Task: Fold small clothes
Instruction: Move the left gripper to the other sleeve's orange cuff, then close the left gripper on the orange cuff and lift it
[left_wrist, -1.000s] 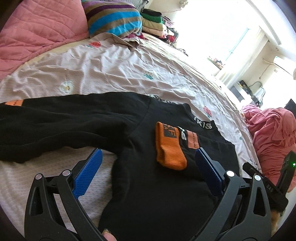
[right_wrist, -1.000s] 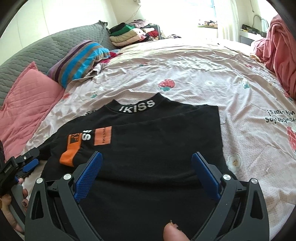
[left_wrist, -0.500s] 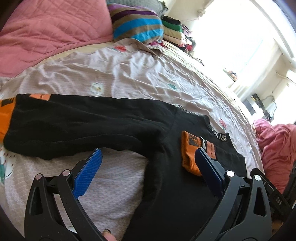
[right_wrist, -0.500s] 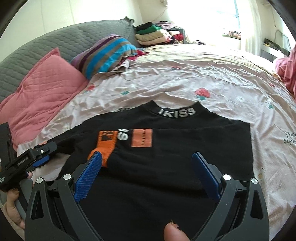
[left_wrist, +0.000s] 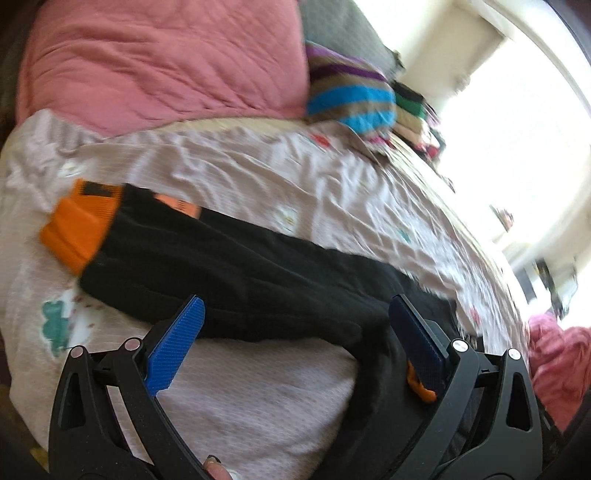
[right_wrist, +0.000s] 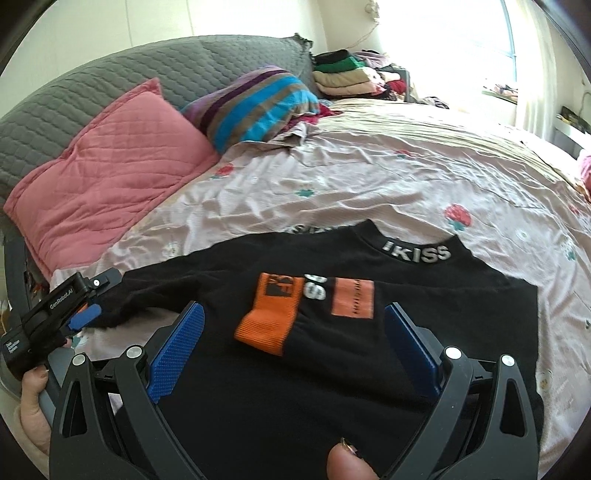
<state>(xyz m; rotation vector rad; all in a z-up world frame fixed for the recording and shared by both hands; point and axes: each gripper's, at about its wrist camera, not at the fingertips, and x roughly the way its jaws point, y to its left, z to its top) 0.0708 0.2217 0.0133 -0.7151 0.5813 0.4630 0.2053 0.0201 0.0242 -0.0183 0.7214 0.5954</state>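
One sleeve of the black top (right_wrist: 332, 369) is already folded in, its orange cuff (right_wrist: 271, 325) lying across the chest just below the lettered collar (right_wrist: 415, 253), while the other sleeve (left_wrist: 236, 280) stretches flat over the bedsheet (left_wrist: 332, 192) toward the pink pillow (left_wrist: 147, 62). What has changed over the last second is the left gripper's (left_wrist: 295, 328) aim: its camera has swung away from the body of the garment and out along the unfolded sleeve, so that the far orange cuff (left_wrist: 79, 229), cut off at the picture's edge half a second ago, now sits fully in view near the bed's edge. The blur in that view suggests the sweep is not finished. Its jaws stand wide apart with nothing between them, hovering over the sleeve near the armpit, and the same gripper (right_wrist: 83, 317) shows in the right wrist view close to the sleeve. The right gripper (right_wrist: 293, 334), likewise spread wide and empty, has drifted only slightly and hangs over the lower chest. By my reading the right half of the fold is done and the left hand is lining up for the remaining sleeve; the grasp probably wants to land nearer the cuff, so the sleeve can be carried across in one piece rather than bunching at the shoulder.
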